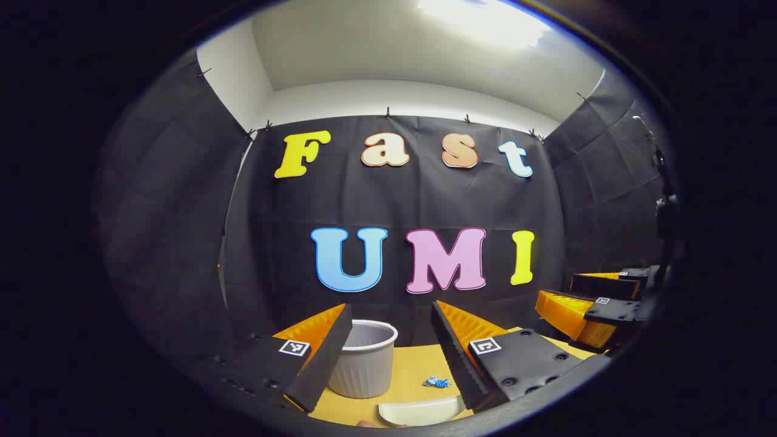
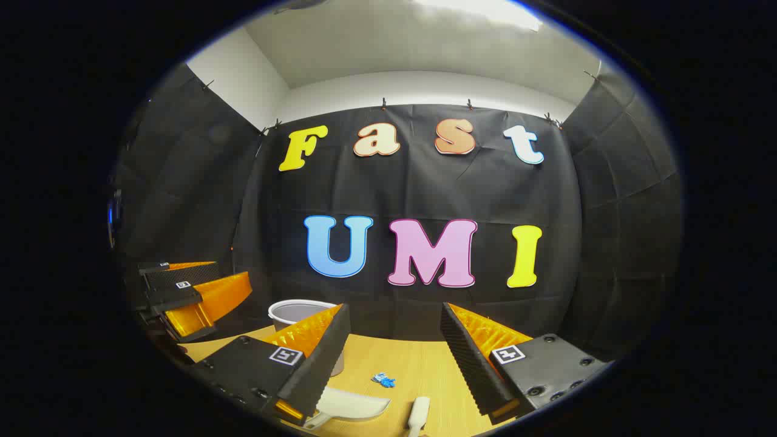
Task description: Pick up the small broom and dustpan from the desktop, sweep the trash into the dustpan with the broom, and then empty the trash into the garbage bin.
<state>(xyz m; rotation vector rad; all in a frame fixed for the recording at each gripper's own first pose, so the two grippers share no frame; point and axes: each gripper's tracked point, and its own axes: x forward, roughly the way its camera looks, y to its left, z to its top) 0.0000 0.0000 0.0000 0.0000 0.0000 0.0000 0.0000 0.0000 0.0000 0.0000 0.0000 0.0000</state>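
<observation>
Yellow-brown wood forms the desktop (image 2: pixel 419 364), and on it stand and lie all the task's things. In the right gripper view, the right gripper (image 2: pixel 394 349) hangs above the desk with its 2 orange-and-black fingers spread wide, nothing between them. Between and below those fingers lie the white dustpan (image 2: pixel 352 405), its near end partly hidden by the left-hand finger, and just to its right the pale broom (image 2: pixel 419 414), of which only the near end shows at the bottom edge; the 2 are close but apart. A small blue scrap of trash (image 2: pixel 383 380) lies on the wood a little beyond them. The grey ribbed garbage bin (image 2: pixel 291 311) stands upright farther back on the left, partly behind the finger. The other gripper appears at the far left of this view, off to the side.

In the left gripper view, the left gripper (image 1: pixel 391 346) is likewise wide open and holds nothing. The garbage bin (image 1: pixel 363 358) stands between its fingers toward the left, the trash (image 1: pixel 436 382) lies to the bin's right, and the dustpan (image 1: pixel 419 411) sits nearest, at the bottom edge.
</observation>
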